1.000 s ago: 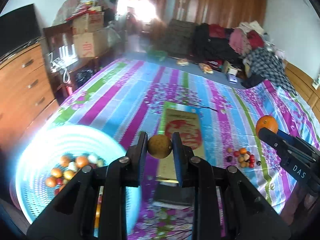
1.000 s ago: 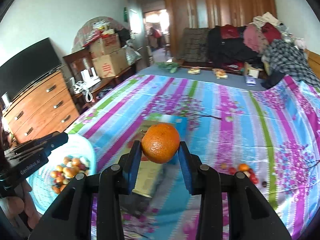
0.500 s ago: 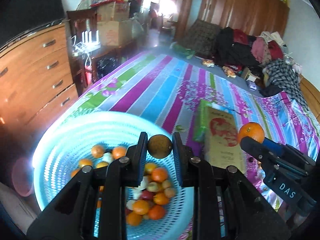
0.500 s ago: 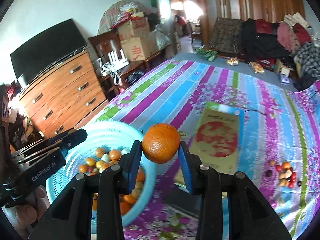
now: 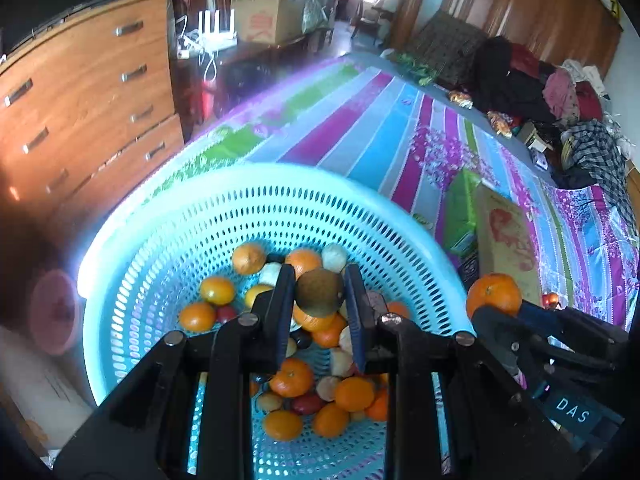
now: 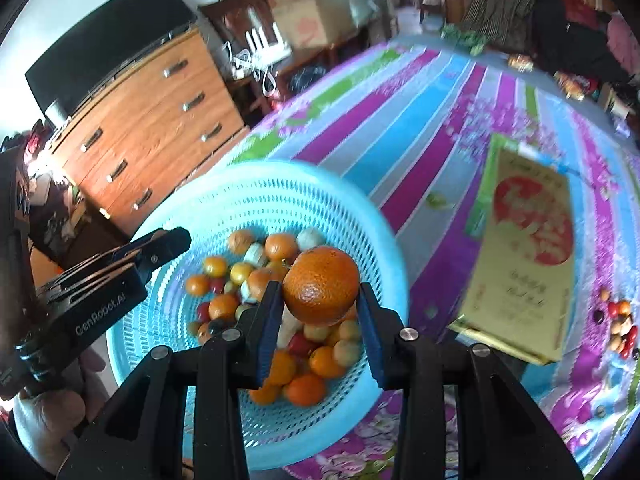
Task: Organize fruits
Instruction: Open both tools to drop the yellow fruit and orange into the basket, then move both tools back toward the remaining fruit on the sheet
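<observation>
A light blue perforated basket [image 5: 280,208] [image 6: 280,184] holds several oranges and small mixed fruits. My left gripper [image 5: 320,296] is shut on a brown round fruit [image 5: 319,292] and holds it above the basket's middle. My right gripper [image 6: 320,300] is shut on a large orange [image 6: 321,285] and holds it above the basket's right part. That orange also shows in the left wrist view [image 5: 495,294], beside the basket rim. The left gripper shows at the left of the right wrist view [image 6: 160,246].
A yellow and red flat box [image 6: 528,248] [image 5: 508,240] lies on the striped bedsheet right of the basket. A small pile of loose little fruits [image 6: 620,324] lies further right. A wooden dresser [image 6: 148,120] stands left of the bed.
Both grippers have moved left and down, from over the bedsheet and box to over the basket, each still holding its fruit.
</observation>
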`<state>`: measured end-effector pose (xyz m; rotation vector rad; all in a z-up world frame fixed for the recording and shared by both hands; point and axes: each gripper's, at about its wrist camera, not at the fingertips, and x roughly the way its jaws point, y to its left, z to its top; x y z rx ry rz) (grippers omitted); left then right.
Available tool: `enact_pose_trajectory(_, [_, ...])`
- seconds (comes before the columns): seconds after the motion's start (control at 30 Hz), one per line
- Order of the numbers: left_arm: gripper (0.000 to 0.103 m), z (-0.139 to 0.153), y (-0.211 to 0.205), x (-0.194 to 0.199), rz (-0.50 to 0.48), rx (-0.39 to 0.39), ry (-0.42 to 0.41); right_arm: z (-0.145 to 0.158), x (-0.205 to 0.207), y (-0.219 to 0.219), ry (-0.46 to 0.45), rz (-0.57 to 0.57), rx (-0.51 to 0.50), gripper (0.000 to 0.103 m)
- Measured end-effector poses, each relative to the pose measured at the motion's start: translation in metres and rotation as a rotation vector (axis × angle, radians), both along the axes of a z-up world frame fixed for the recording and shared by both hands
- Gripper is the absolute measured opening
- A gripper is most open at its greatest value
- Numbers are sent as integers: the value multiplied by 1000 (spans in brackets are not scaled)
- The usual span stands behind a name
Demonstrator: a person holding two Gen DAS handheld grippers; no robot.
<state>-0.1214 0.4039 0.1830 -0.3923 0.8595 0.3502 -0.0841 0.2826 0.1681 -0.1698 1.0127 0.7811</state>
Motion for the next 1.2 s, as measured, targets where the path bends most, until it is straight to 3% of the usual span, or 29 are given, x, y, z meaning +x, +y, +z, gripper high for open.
enact_pose_trajectory(0.3, [26,-16,13,-2,13,-50,32,-16,-3,10,44,23,-14,42])
enact_pose_trajectory(0.33, [32,-17,13,-1,12,-54,37,-16,-4,11,46,26,-14,43])
enact_pose_trajectory(0.37, [40,-19,13,0,9,-58,43,-18,-4,11,49,28,-14,51])
enact_pose_trajectory(0.43, [67,-21,12,-1,4,-54,37,-18,-5,12,50,32,-7,64])
enact_pose_trajectory(0.47, [70,-21,11,-2,4,-53,35,-17,-6,12,46,36,-4,69])
enact_pose_trajectory(0.6, [71,-30,13,-4,13,-71,53,-13,-11,9,27,37,22,69])
enact_pose_trajectory(0.77, [71,-30,14,-9,31,-78,41,8,-23,-19,-131,-33,60,69])
enact_pose_trajectory(0.97, [71,-5,-10,-9,-17,-60,-34,23,-42,-87,-352,-133,37,71])
enact_pose_trajectory(1.0, [71,1,-19,-8,-38,-48,-52,23,-44,-100,-382,-156,26,73])
enact_pose_trajectory(1.07, [74,13,-41,-7,-87,-18,-94,20,-46,-133,-432,-222,-5,90])
enact_pose_trajectory(1.13, [86,21,-63,-6,-133,0,-135,15,-49,-168,-474,-298,-21,93])
enact_pose_trajectory(1.2, [91,24,-81,-3,-171,5,-162,10,-51,-197,-479,-342,-43,93])
